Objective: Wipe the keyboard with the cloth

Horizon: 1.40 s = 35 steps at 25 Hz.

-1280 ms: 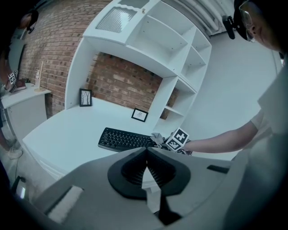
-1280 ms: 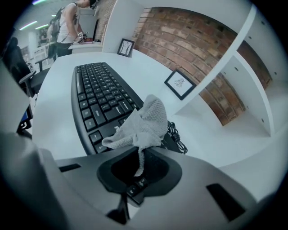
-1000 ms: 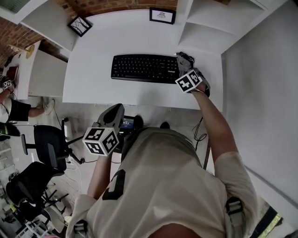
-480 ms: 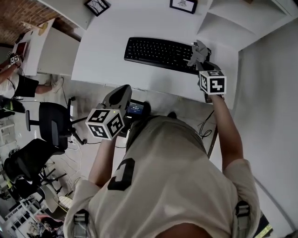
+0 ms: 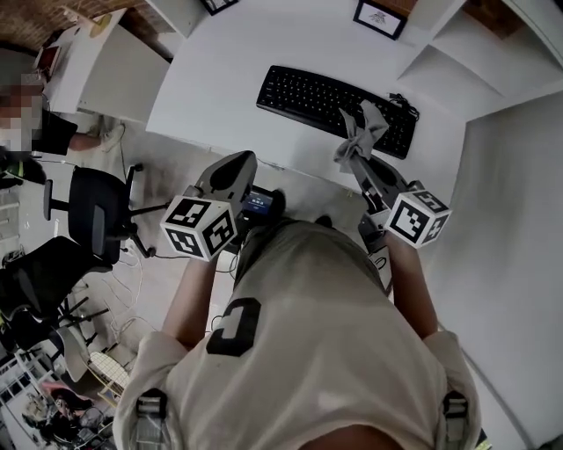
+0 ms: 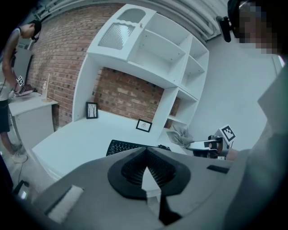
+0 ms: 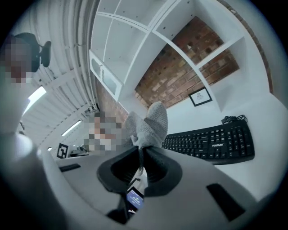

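The cloth is hiding part of the keyboard; the head view's top edge is cutting off a frame

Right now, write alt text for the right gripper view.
The right tool is shut on a grey cloth bunched above its jaws. Behind lies a black keyboard on a white desk, with white shelves and a brick wall.

A black keyboard is lying flat on the white worktop, while a crumpled grey cloth is sticking up, pinched in the right claw, near the keyboard's right end.
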Motion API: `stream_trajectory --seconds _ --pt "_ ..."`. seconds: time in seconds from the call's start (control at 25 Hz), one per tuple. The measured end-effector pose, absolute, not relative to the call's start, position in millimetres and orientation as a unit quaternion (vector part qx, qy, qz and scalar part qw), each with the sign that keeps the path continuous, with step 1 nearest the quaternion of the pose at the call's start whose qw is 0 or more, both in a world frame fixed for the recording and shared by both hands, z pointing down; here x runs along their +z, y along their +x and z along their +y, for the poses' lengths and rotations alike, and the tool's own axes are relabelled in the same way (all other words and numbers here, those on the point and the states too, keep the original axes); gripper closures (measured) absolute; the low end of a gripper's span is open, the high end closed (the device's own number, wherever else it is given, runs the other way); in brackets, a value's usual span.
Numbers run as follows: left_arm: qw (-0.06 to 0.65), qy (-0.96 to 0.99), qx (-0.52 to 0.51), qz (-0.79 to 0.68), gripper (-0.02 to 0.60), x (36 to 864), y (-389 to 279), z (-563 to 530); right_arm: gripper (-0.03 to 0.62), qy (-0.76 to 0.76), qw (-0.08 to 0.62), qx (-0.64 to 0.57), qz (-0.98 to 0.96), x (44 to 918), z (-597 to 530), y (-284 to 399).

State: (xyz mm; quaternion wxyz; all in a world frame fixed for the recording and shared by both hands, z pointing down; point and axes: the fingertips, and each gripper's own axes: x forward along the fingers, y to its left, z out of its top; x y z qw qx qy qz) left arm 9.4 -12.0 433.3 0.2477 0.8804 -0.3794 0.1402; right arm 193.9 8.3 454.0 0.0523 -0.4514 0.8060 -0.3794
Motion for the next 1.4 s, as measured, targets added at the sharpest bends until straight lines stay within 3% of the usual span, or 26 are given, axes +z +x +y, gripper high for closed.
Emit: stream_trajectory --seconds 0.28,1.04,1.4 --pt "0.205 0.907 0.128 -0.344 0.577 408 -34 -15 0.579 -0.437 0.034 -0.401 0.805 449 0 144" --pt "0.248 0.914 0.062 -0.316 0.578 411 -140 -73 0.579 -0.431 -0.053 -0.384 0.815 450 -53 8" --pt "0.278 0.894 0.053 -0.349 0.578 406 -195 -33 0.579 -0.394 -0.102 -0.402 0.82 445 -24 -43"
